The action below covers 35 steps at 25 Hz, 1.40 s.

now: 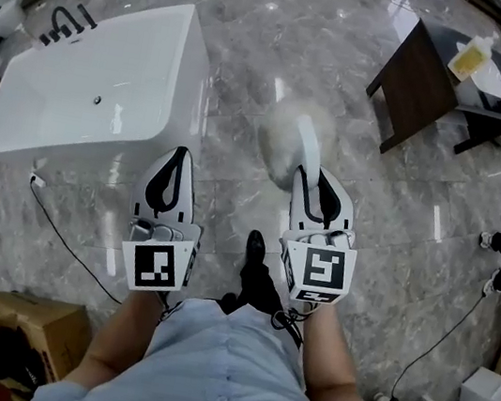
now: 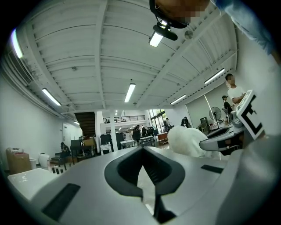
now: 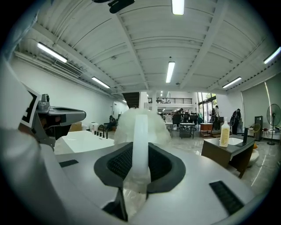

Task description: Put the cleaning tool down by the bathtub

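The step in hand is judged to be the carry toward the set-down place, as the cleaning tool [image 1: 287, 137] is not yet on the floor [image 1: 259, 34]. It is held clear of the floor, just to the right of the bathtub [image 1: 197, 81], level with the tub's nearer end in the head view.

The right tongs [image 3: 140, 148] are closed on the tool's pale, see-through handle, which is gripped between the ribbed pads with the stem standing out ahead of them. The left tongs [image 2: 142, 147] are closed tip to tip with nothing between them, and are held beside the right ones, on the side nearer the bathtub.

The tool's long axis is laid along the line of the right tongs, roughly level. Its fluffy white head is pointed forward, away from the person, and its handle end is turned back toward the person. Seen from above, the head is pointed along the bathtub's right side, not at it.

For the next move, the right tongs would probably have to be lowered until the tool's head and handle are borne by the floor close to the bathtub's wall. Only then should the pads be parted and drawn straight back along the handle, so that the tool is not dragged or rolled away. No part is expected of the left tongs.
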Motion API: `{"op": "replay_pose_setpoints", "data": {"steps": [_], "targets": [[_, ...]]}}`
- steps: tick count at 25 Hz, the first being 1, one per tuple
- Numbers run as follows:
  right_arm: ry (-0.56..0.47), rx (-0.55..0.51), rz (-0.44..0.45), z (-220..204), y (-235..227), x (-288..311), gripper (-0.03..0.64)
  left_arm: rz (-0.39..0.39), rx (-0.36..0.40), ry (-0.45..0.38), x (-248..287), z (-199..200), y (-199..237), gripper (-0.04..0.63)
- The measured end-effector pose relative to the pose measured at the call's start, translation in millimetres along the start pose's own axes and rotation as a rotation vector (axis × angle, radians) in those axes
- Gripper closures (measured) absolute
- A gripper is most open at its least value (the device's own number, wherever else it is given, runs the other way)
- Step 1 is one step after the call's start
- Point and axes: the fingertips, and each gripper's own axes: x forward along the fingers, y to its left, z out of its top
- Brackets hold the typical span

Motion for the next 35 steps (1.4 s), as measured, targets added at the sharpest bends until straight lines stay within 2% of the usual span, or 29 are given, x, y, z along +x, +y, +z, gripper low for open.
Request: {"op": "replay_pose_setpoints", "data": {"steps": [3,13,25,35], "targets": [[-0.003,0.009,0.014,6.2,-22.8,30.6,0.522,0.004,0.039,0.015,36.6,-1.8,-1.2,0.580],[-0.034,0.009,0.063,30.4,-70.6,100.3,0.522,0.060,0.067,-0.019,117.2,23.1,4.2,0.580],[-0.049,-0.036,0.117,46.6,-61.5,163.7,0.522,0.158,0.046,-0.031,145.7,16.5,51.9,0.580],[-0.011,-0.050,0.148,43.9,-52.7,247.0,0.522,0.186,0.017,-0.007,211.3,-15.7,101.5,0.580]]}}
